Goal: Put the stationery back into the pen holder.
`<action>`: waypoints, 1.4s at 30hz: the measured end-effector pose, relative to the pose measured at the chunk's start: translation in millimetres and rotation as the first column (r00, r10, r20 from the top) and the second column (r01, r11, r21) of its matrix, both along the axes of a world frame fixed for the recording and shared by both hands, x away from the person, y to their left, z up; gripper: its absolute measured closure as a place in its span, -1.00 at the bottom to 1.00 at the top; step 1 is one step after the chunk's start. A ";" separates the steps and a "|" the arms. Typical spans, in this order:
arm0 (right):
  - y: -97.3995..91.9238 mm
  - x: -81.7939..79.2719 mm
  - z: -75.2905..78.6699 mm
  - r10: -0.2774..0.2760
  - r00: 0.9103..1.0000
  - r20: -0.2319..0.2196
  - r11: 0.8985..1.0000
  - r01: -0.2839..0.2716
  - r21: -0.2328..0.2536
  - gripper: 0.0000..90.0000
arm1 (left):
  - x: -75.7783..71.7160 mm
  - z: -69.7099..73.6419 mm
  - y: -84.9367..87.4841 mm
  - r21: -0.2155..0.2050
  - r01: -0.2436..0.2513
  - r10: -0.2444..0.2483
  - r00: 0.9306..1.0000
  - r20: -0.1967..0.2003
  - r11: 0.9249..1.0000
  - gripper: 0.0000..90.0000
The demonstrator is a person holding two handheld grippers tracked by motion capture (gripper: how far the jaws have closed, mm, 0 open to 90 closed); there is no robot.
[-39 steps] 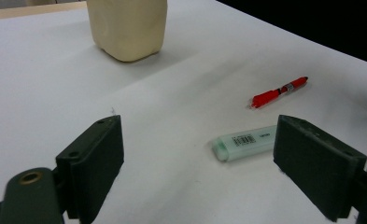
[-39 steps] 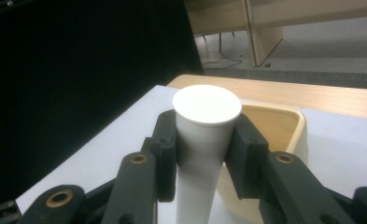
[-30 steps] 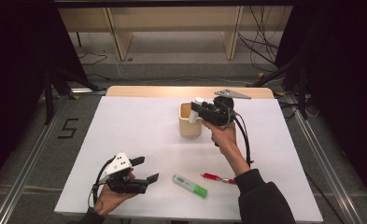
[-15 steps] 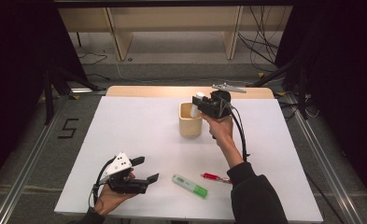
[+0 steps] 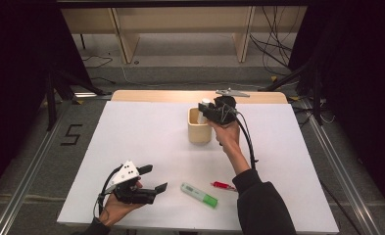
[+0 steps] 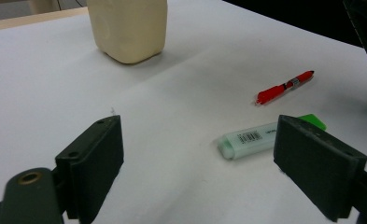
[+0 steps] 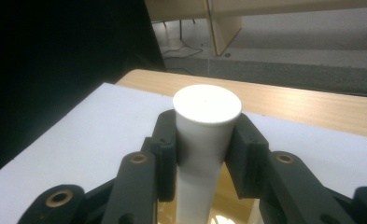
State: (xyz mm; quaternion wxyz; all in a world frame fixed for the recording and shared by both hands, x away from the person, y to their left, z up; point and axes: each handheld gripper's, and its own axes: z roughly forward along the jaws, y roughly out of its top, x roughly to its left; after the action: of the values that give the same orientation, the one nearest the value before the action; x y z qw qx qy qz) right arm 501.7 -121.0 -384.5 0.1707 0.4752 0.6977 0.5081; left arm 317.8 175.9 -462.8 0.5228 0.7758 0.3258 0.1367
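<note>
One smooth white cylinder (image 7: 206,121), tool-clamped (image 7: 204,154)

1. The white cylinder (image 7: 204,140) is clamped between the right gripper (image 7: 204,154) jaws; its lower end runs off the bottom edge below them.
2. The beige cup (image 6: 127,28) beyond the left gripper (image 6: 200,163) is cut off at the top edge.
3. The green highlighter (image 6: 260,137) is partly hidden behind the left gripper's right-hand jaw.
</note>
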 end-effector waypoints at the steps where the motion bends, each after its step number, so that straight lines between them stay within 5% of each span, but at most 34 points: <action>1: 0.9 0.2 -0.8 0.001 1.000 -0.003 1.000 -0.001 -0.005 0.50 | 0.0 0.0 0.0 0.000 0.000 0.000 1.000 0.000 1.000 -0.65; 31: 10.9 3.5 -21.4 0.013 0.999 -0.045 0.993 -0.018 -0.116 0.48 | 0.9 -1.9 0.1 0.010 0.001 -0.001 1.000 -0.002 1.000 -0.65; 35: 10.1 3.2 -19.4 0.017 0.998 -0.052 0.995 -0.022 -0.094 0.10 | 1.0 -1.6 0.6 0.010 0.000 0.000 1.000 -0.002 1.000 -0.65; 42: 4.7 -2.8 -9.1 0.013 1.000 -0.023 0.997 -0.014 -0.075 -0.10 | 1.0 -2.3 -0.2 0.009 -0.002 0.002 1.000 -0.004 1.000 -0.65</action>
State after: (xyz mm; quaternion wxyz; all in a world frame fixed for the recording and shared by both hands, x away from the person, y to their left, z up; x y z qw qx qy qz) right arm 498.9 -116.3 -393.5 0.1772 0.4695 0.7214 0.4772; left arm 318.9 175.6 -465.2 0.5186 0.7781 0.3269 0.1370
